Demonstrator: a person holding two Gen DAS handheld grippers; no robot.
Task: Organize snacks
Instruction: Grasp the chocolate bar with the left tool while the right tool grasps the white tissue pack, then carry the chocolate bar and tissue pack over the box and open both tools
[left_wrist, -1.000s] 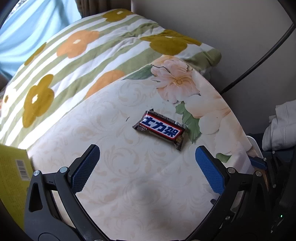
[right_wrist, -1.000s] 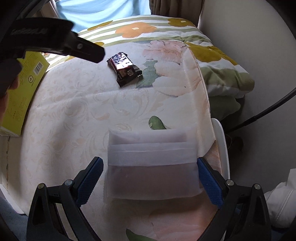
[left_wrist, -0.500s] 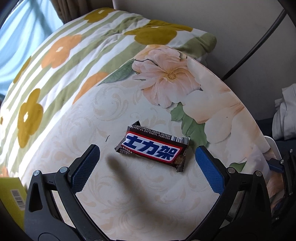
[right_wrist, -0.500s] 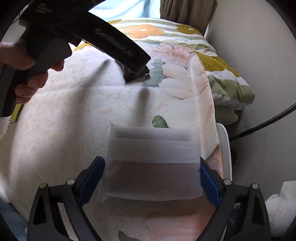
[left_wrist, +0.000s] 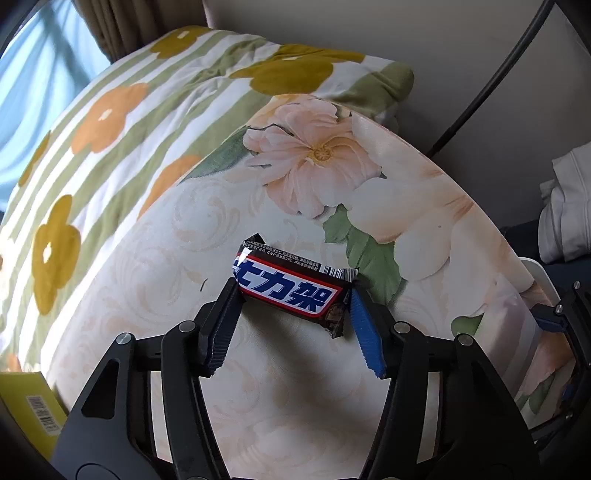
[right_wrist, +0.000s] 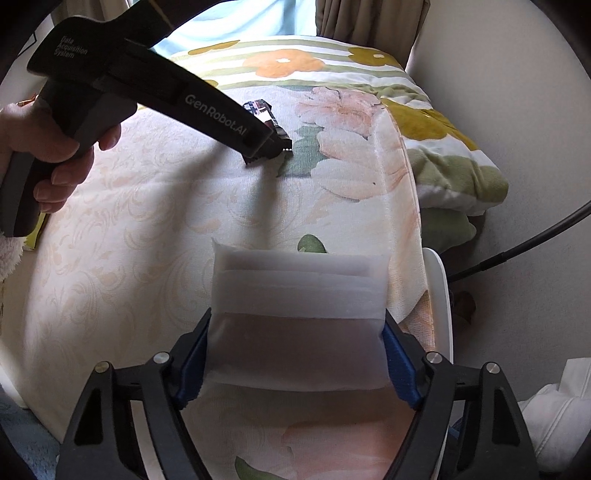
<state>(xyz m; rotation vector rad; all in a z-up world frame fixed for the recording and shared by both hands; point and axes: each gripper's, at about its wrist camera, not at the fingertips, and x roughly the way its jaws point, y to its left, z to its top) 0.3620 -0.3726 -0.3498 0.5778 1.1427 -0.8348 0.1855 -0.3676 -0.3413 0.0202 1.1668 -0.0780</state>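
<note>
A brown snack bar (left_wrist: 291, 291) with a red, white and blue label lies on the floral tablecloth (left_wrist: 166, 295). My left gripper (left_wrist: 293, 295) has closed its blue pads on the bar's two ends. In the right wrist view the left gripper (right_wrist: 266, 147) covers most of the bar (right_wrist: 262, 110). A translucent white pouch (right_wrist: 299, 317) lies near the table's right edge. My right gripper (right_wrist: 295, 332) has its pads pressed against the pouch's two sides.
A flowered striped quilt (left_wrist: 147, 110) lies behind the table. A yellow box (left_wrist: 33, 417) sits at the table's left. The white table rim (right_wrist: 439, 295) shows at the right, with a black cable (right_wrist: 517, 247) and white cloth (right_wrist: 554, 413) beyond.
My left gripper moved forward over the snack bar and closed on its ends. My right gripper moved in on the white pouch and closed against its sides.
</note>
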